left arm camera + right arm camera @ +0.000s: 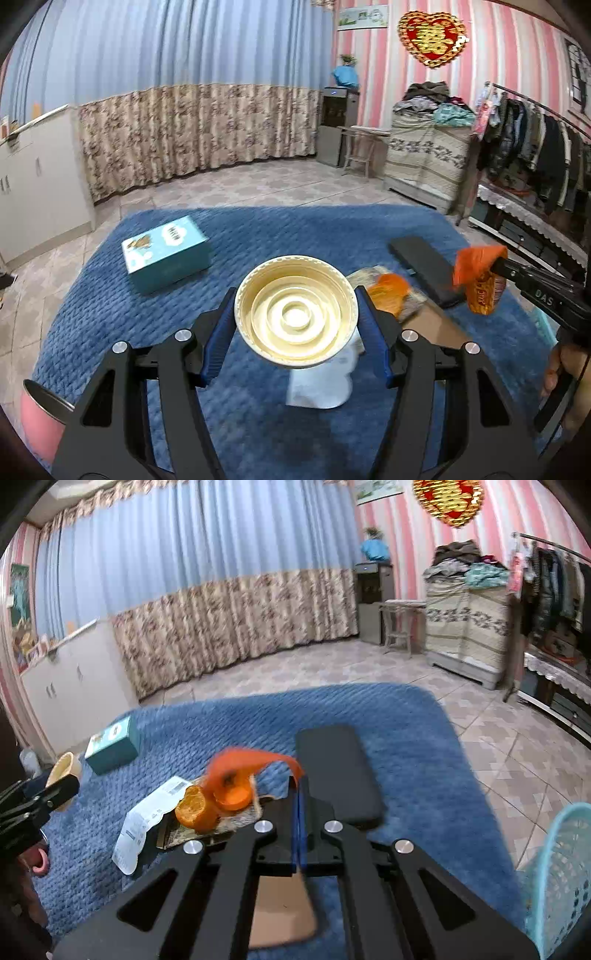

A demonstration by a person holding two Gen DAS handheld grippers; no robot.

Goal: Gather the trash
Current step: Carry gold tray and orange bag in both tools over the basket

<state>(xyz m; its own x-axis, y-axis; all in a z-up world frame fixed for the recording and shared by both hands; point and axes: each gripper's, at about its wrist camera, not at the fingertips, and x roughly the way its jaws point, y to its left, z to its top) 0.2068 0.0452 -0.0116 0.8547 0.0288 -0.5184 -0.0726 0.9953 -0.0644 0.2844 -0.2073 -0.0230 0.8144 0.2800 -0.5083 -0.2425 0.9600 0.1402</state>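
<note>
Left wrist view, read from the left of the frame: a teal box lay on the blue blanket. At centre, the left tongs were clamped on a cream plastic cup, one blue pad against each side of its rim, mouth toward the camera. A white paper receipt lay on the blanket below it. Right of centre sat orange peel on a dark patterned tray, with a black flat case behind. At the right edge, the right tongs were closed on an orange wrapper, held clear of the blanket.

Right wrist view agreed: the cup showed at the left edge, then the receipt, a peeled orange half and peel on the tray, the pads shut together at centre on the blurred wrapper, and a light blue basket at the lower right edge.

Assessment: the task appeared partly done. Two pieces of trash were in hand but not yet deposited; the basket was the likely receptacle. The receipt and orange scraps remained uncollected. What the basket already held could not be determined.
</note>
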